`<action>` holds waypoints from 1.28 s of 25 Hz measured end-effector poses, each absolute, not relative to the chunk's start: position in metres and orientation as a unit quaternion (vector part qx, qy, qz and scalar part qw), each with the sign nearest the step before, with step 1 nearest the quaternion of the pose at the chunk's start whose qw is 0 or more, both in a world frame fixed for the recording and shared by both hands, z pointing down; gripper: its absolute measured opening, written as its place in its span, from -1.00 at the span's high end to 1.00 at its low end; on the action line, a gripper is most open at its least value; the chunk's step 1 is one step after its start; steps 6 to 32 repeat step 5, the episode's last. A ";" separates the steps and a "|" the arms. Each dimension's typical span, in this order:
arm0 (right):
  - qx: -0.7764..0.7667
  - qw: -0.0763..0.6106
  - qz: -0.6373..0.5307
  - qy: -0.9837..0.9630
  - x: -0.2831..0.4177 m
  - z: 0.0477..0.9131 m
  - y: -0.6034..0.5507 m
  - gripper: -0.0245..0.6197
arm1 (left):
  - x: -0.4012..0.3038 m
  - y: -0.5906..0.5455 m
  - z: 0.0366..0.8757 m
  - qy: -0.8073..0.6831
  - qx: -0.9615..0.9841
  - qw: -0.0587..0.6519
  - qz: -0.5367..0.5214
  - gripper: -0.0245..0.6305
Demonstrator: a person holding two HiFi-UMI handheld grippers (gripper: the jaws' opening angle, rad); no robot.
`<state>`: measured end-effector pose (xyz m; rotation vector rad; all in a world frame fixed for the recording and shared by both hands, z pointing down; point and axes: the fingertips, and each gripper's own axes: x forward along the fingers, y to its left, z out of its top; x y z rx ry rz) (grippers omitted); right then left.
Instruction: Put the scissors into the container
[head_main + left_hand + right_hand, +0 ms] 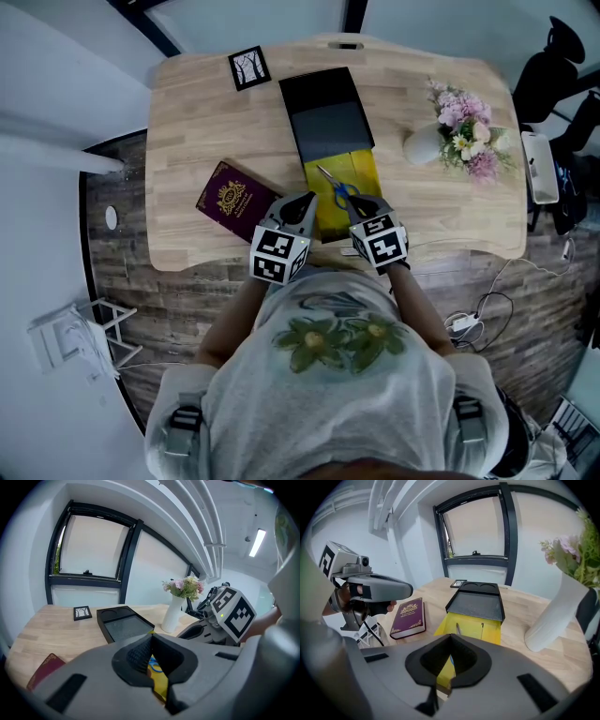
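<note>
Blue-handled scissors [342, 192] lie in the open yellow container [364, 167], blades pointing toward its black lid [326, 112], which is slid back toward the far side. My right gripper [361, 206] hovers just behind the handles with its jaws shut; I see nothing between them. My left gripper [307, 202] stands beside it at the container's near left corner, jaws closed and empty. In the left gripper view [151, 637] the blue loops of the scissors [157, 666] show on yellow beyond the tips. In the right gripper view [450, 637] a scissors blade [457, 629] lies on the container [476, 627].
A maroon passport [234, 200] lies left of the container. A white vase of flowers [441, 141] stands at the right, and a small framed picture [248, 67] at the far left. The table's front edge [216, 262] runs just below the grippers.
</note>
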<state>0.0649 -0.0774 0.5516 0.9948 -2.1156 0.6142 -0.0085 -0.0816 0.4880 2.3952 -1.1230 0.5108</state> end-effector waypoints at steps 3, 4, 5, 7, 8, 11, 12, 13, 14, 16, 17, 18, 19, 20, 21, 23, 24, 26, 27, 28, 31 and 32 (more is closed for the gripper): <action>0.387 0.352 0.241 -0.817 0.068 0.551 -0.072 0.90 | -0.007 -0.076 0.488 -0.405 0.867 0.222 0.186 0.91; 0.388 0.351 0.242 -0.817 0.070 0.551 -0.069 0.90 | -0.006 -0.073 0.488 -0.405 0.867 0.222 0.187 0.91; 0.389 0.351 0.243 -0.816 0.072 0.552 -0.067 0.90 | -0.005 -0.071 0.488 -0.404 0.868 0.222 0.187 0.91; 0.389 0.351 0.243 -0.816 0.072 0.552 -0.067 0.90 | -0.005 -0.071 0.488 -0.404 0.868 0.222 0.187 0.91; 0.389 0.351 0.243 -0.816 0.072 0.552 -0.067 0.90 | -0.005 -0.071 0.488 -0.404 0.868 0.222 0.187 0.91; 0.389 0.351 0.243 -0.816 0.072 0.552 -0.067 0.90 | -0.005 -0.071 0.488 -0.404 0.868 0.222 0.187 0.91; 0.389 0.351 0.243 -0.816 0.072 0.552 -0.067 0.90 | -0.005 -0.071 0.488 -0.404 0.868 0.222 0.187 0.91; 0.389 0.351 0.243 -0.816 0.072 0.552 -0.067 0.90 | -0.005 -0.071 0.488 -0.404 0.868 0.222 0.187 0.91; 0.389 0.351 0.243 -0.816 0.072 0.552 -0.067 0.90 | -0.005 -0.071 0.488 -0.404 0.868 0.222 0.187 0.91; 0.389 0.351 0.243 -0.816 0.072 0.552 -0.067 0.90 | -0.005 -0.071 0.488 -0.404 0.868 0.222 0.187 0.91; 0.389 0.351 0.243 -0.816 0.072 0.552 -0.067 0.90 | -0.005 -0.071 0.488 -0.404 0.868 0.222 0.187 0.91; 0.389 0.351 0.243 -0.816 0.072 0.552 -0.067 0.90 | -0.005 -0.071 0.488 -0.404 0.868 0.222 0.187 0.91; 0.389 0.351 0.243 -0.816 0.072 0.552 -0.067 0.90 | -0.005 -0.071 0.488 -0.404 0.868 0.222 0.187 0.91; 0.389 0.351 0.243 -0.816 0.072 0.552 -0.067 0.90 | -0.005 -0.071 0.488 -0.404 0.868 0.222 0.187 0.91; 0.389 0.351 0.243 -0.816 0.072 0.552 -0.067 0.90 | -0.005 -0.071 0.488 -0.404 0.868 0.222 0.187 0.91; 0.389 0.351 0.243 -0.816 0.072 0.552 -0.067 0.90 | -0.005 -0.071 0.488 -0.404 0.868 0.222 0.187 0.91; 0.389 0.351 0.243 -0.816 0.072 0.552 -0.067 0.90 | -0.005 -0.071 0.488 -0.404 0.868 0.222 0.187 0.91; 0.389 0.351 0.243 -0.816 0.072 0.552 -0.067 0.90 | -0.005 -0.071 0.488 -0.404 0.868 0.222 0.187 0.91; 0.389 0.351 0.243 -0.816 0.072 0.552 -0.067 0.90 | -0.005 -0.071 0.488 -0.404 0.868 0.222 0.187 0.91; 0.389 0.351 0.243 -0.816 0.072 0.552 -0.067 0.90 | -0.005 -0.071 0.488 -0.404 0.868 0.222 0.187 0.91; 0.389 0.351 0.243 -0.816 0.072 0.552 -0.067 0.90 | -0.005 -0.071 0.488 -0.404 0.868 0.222 0.187 0.91; 0.389 0.351 0.243 -0.816 0.072 0.552 -0.067 0.90 | -0.005 -0.071 0.488 -0.404 0.868 0.222 0.187 0.91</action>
